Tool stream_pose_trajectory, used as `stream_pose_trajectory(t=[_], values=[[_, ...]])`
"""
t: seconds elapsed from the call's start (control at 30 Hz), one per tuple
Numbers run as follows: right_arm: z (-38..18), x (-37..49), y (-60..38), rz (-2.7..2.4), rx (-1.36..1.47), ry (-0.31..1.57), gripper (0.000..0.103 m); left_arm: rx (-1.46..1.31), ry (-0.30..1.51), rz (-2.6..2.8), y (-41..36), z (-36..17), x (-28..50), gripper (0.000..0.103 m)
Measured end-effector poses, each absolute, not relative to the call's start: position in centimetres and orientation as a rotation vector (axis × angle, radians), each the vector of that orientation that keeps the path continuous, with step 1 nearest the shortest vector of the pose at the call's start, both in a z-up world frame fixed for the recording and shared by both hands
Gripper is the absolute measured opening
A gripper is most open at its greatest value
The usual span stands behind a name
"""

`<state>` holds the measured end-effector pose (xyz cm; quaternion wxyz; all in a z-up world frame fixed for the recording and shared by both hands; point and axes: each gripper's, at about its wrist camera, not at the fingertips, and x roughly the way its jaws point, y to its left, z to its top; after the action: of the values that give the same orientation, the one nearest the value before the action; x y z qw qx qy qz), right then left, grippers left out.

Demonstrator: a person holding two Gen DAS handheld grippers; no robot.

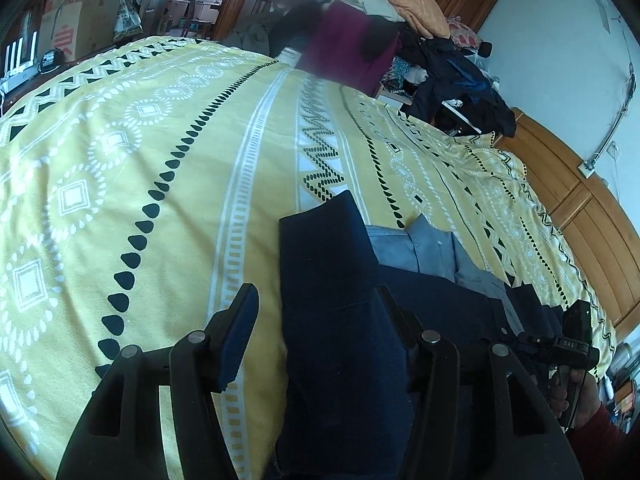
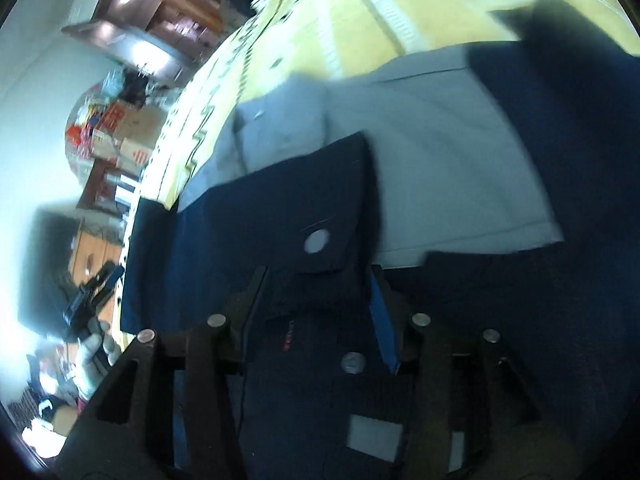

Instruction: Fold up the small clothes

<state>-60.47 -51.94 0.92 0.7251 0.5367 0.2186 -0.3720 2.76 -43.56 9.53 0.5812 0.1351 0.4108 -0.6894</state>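
- Bedroom clutter rings the scene: wooden wardrobes along the far wall, cardboard boxes (image 1: pixel 80 28) at the far left, and a heap of clothes (image 1: pixel 400 20) at the far end of the bed (image 1: pixel 120 160), whose yellow patterned cover serves as the folding surface.
- One navy garment (image 1: pixel 332 288) with a grey lining or grey panel (image 1: pixel 420 248) lies on the near right part of the bed. Spread flat there, I'd judge, so it can be folded panel over panel.
- Its left side is already turned in as a long navy strip running away from the viewer, which looks like a first fold laid down.
- Left gripper (image 1: pixel 316 304) hangs just above that strip with jaws wide apart and nothing between them, released, probably ready to press or take the edge.
- Right gripper (image 2: pixel 320 280) has both fingers on either side of a navy buttoned flap (image 2: pixel 324 216). The picture is blurred, so I cannot tell whether it is clenched on the cloth or only straddling it.
- Counted: one garment in work, two grippers, two round buttons (image 2: pixel 316 241) visible in the right wrist view, and one small grey patch (image 2: pixel 374 436) near the bottom.
- A hand in a red sleeve (image 1: pixel 600 428) holds the right gripper's handle at the near right.
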Motion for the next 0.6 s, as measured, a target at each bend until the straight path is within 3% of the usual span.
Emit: stream_pose_trajectory(t=[0.07,0.1,0.27,0.43,0.6], values=[[0.7,-59.7,-52.3,-0.832,1.162,0.519,0.012,0.326,0.968,-1.607,-43.7,9.1,2.8,0.060],[0.7,-60.0,-52.4,-0.841,1.158,0.513,0.007,0.331,0.970,-1.605,-43.8,8.8,2.7,0.060],[3.9,-64.5,-50.4,-0.948,1.089,0.406,0.006,0.386,0.945,-1.612,-44.1,8.2,1.8,0.060],[2.6,-65.5,-50.0,-0.960,1.121,0.427,0.006,0.504,0.873,-1.625,-44.6,7.7,-0.2,0.060],[2.0,-66.6,-49.6,-0.992,1.147,0.392,0.006,0.855,0.717,-1.494,-45.2,4.7,-3.4,0.063]])
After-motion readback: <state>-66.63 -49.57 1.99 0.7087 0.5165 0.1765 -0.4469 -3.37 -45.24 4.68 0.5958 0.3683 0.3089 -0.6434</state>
